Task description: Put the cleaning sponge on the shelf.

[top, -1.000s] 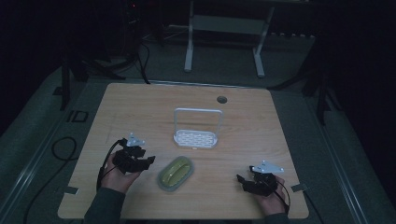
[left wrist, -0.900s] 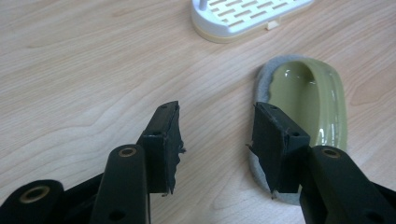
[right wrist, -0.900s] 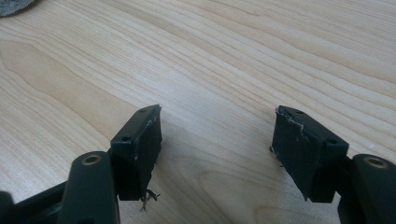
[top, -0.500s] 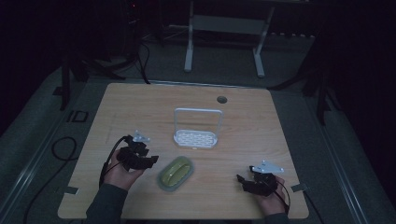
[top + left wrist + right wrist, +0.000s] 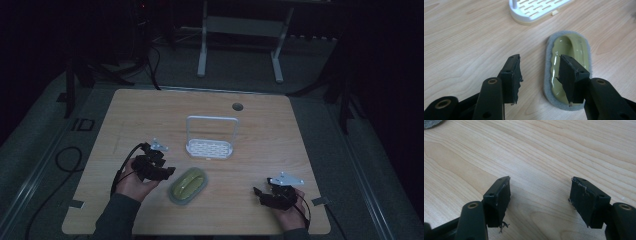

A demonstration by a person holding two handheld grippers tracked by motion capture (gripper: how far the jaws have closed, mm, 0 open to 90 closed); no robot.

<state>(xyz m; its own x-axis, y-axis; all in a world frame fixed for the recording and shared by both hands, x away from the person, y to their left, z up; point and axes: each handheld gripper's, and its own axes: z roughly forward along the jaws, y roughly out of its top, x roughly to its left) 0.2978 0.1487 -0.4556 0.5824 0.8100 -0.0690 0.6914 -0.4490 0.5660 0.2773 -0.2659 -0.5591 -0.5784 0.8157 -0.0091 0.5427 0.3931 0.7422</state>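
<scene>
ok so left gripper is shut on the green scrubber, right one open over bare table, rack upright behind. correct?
Not quite: the left gripper is open, hovering beside the green scrubber without gripping it, as the left gripper view shows. The right gripper is open over the table; the rack stands behind.

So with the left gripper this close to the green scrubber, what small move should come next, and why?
Probably ease the left gripper a little to its right and down, so its open jaws straddle the scrubber, then close. In the left gripper view one jaw overlaps the scrubber's green top while the other stands over bare table, so the grip looks off-centre. The right gripper is open over bare wood.
</scene>
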